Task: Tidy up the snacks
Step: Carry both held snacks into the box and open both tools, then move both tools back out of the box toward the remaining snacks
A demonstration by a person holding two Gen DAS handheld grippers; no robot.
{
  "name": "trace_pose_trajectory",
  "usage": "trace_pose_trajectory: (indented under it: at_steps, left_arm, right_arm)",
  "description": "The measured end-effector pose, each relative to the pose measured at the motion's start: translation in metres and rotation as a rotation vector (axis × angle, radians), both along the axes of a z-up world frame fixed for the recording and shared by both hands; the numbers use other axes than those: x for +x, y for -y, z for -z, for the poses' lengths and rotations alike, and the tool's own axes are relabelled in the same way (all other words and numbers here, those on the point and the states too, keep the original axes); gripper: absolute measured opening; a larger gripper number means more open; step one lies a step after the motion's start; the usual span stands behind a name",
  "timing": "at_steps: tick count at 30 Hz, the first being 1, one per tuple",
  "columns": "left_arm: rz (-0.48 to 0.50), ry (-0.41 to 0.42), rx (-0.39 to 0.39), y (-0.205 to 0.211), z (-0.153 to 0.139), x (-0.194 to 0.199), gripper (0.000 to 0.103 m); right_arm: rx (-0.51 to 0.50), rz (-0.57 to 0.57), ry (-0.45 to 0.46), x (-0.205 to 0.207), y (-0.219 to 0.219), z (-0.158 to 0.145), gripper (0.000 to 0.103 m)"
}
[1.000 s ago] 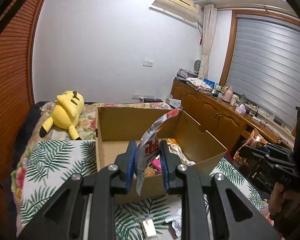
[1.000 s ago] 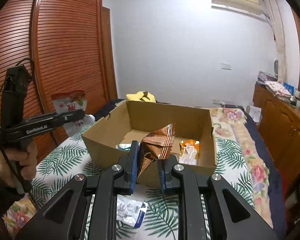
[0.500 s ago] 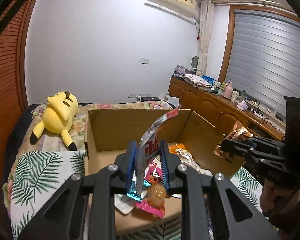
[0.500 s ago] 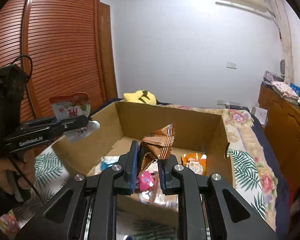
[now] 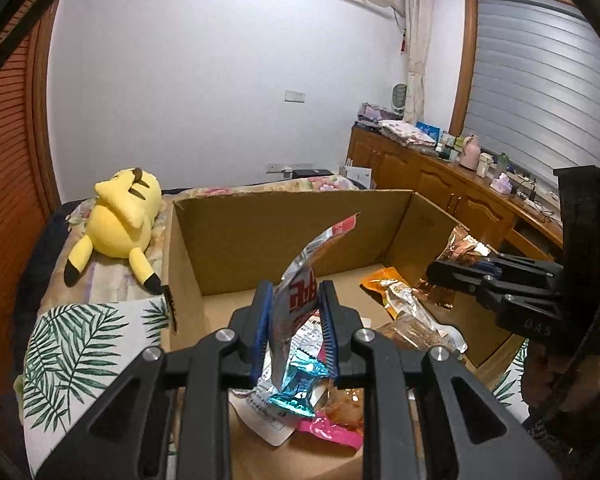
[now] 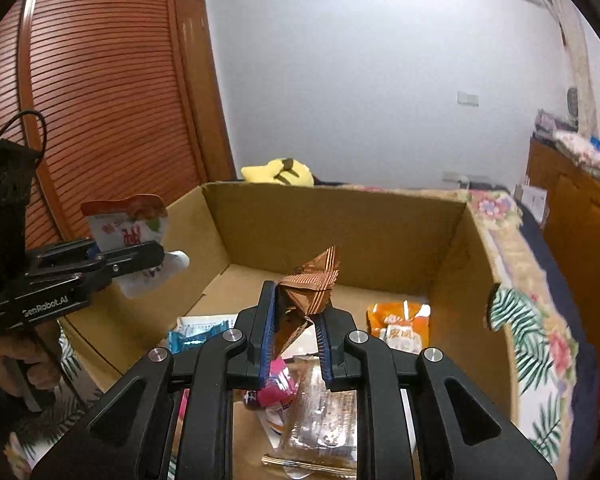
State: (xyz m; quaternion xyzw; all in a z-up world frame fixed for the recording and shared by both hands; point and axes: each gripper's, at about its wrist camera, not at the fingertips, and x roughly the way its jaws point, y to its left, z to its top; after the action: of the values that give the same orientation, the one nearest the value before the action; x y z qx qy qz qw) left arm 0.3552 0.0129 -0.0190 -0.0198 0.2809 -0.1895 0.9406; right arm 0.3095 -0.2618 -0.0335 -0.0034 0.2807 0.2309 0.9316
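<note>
An open cardboard box [image 5: 292, 232] stands on the bed and holds several snack packets, among them an orange one [image 5: 384, 284] and a blue one [image 5: 298, 386]. My left gripper [image 5: 294, 300] is shut on a red-and-white snack bag [image 5: 308, 276] above the box's near left part. It also shows in the right wrist view [image 6: 140, 256]. My right gripper [image 6: 296, 308] is shut on a copper foil packet [image 6: 312, 288] over the box [image 6: 340, 232], and shows in the left wrist view [image 5: 444, 272] above the right wall.
A yellow plush toy [image 5: 120, 216] lies on the bed left of the box. The leaf-print bedcover [image 5: 76, 348] surrounds the box. A wooden slatted wardrobe [image 6: 100, 100] stands at the left, a wooden sideboard [image 5: 440, 184] with clutter at the right.
Both grippers have moved forward from in front of the box to above its inside, each still holding its packet. The box contents now lie below the fingers.
</note>
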Motion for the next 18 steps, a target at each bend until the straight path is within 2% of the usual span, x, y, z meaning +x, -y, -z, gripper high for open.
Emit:
trace_pose_trajectory:
  at_steps: [4, 5, 7, 8, 10, 12, 14, 16, 18]
  left_arm:
    - [-0.019, -0.004, 0.023, 0.0, 0.001, -0.004, 0.024]
    - [-0.026, -0.002, 0.026, -0.001, 0.0, -0.006, 0.028]
    - [-0.036, -0.009, 0.02, -0.006, 0.002, -0.007, 0.048]
    - [-0.029, -0.009, 0.008, -0.009, 0.003, -0.008, 0.048]
    - [-0.039, 0.0, 0.027, -0.008, 0.002, -0.009, 0.049]
    - [-0.057, 0.005, 0.043, -0.008, 0.003, -0.01, 0.051]
    - [-0.055, 0.013, 0.053, -0.008, 0.004, -0.012, 0.055]
    - [-0.056, 0.019, 0.059, -0.007, 0.005, -0.012, 0.057]
    - [-0.054, 0.023, 0.062, -0.007, 0.005, -0.013, 0.059]
  right_arm:
    - [0.017, -0.007, -0.014, 0.003, -0.002, 0.006, 0.017]
    - [0.018, -0.009, -0.01, 0.002, -0.003, 0.008, 0.017]
    - [0.019, -0.016, -0.011, 0.005, -0.003, 0.011, 0.017]
    - [0.023, -0.02, -0.009, 0.004, -0.003, 0.012, 0.017]
    - [0.012, -0.021, 0.0, 0.003, -0.003, 0.01, 0.024]
    - [0.007, -0.023, 0.006, 0.002, -0.003, 0.01, 0.043]
    - [0.009, -0.023, 0.017, 0.0, -0.003, 0.009, 0.053]
    - [0.008, -0.02, 0.026, 0.003, -0.003, 0.009, 0.055]
    - [0.01, -0.017, 0.035, 0.002, -0.003, 0.008, 0.068]
